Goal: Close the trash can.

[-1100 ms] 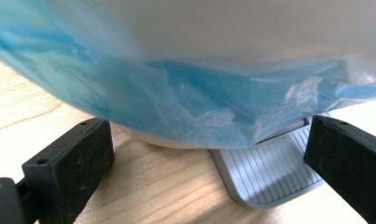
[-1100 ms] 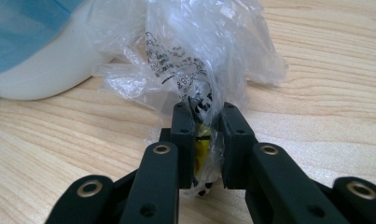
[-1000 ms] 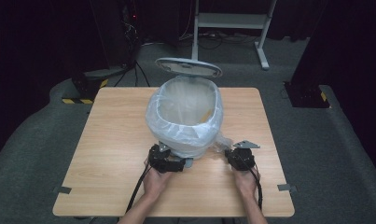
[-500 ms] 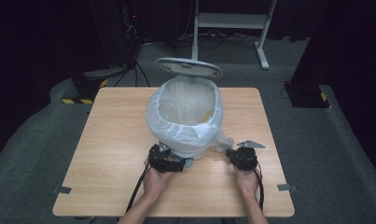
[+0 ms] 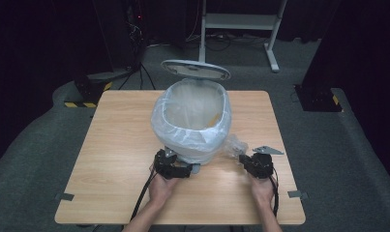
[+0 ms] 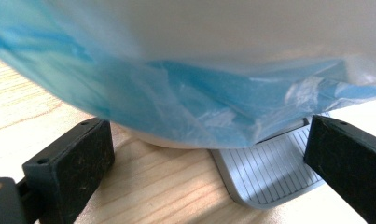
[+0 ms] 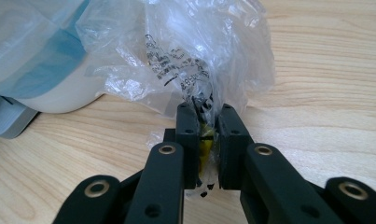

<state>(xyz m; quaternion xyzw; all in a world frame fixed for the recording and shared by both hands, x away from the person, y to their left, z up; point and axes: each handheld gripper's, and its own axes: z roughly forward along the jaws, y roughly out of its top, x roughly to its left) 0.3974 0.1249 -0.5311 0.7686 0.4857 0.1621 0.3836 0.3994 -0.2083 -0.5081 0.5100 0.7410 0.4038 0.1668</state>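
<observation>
**Clear wrapper pinched beside lined bin**

Seen from above, left to right across the wooden tabletop [image 5: 115,145]: left tool [image 5: 175,170] low at the near foot of the white pedal bin [image 5: 195,150], jaws spread wide with nothing gripped, straddling the grey ribbed pedal [image 6: 274,172] under the overhanging bin liner [image 6: 176,107]. At centre, the bin itself, lid [image 5: 196,70] raised at the far side, translucent liner folded over the rim. Just right of the bin's base, a crumpled clear plastic wrapper [image 7: 185,60] with black print, lying on the wood and touching the bin. Right tool [image 7: 206,135] narrowed onto the wrapper's near end, a scrap of yellow caught between the pads [image 7: 188,135].
</observation>
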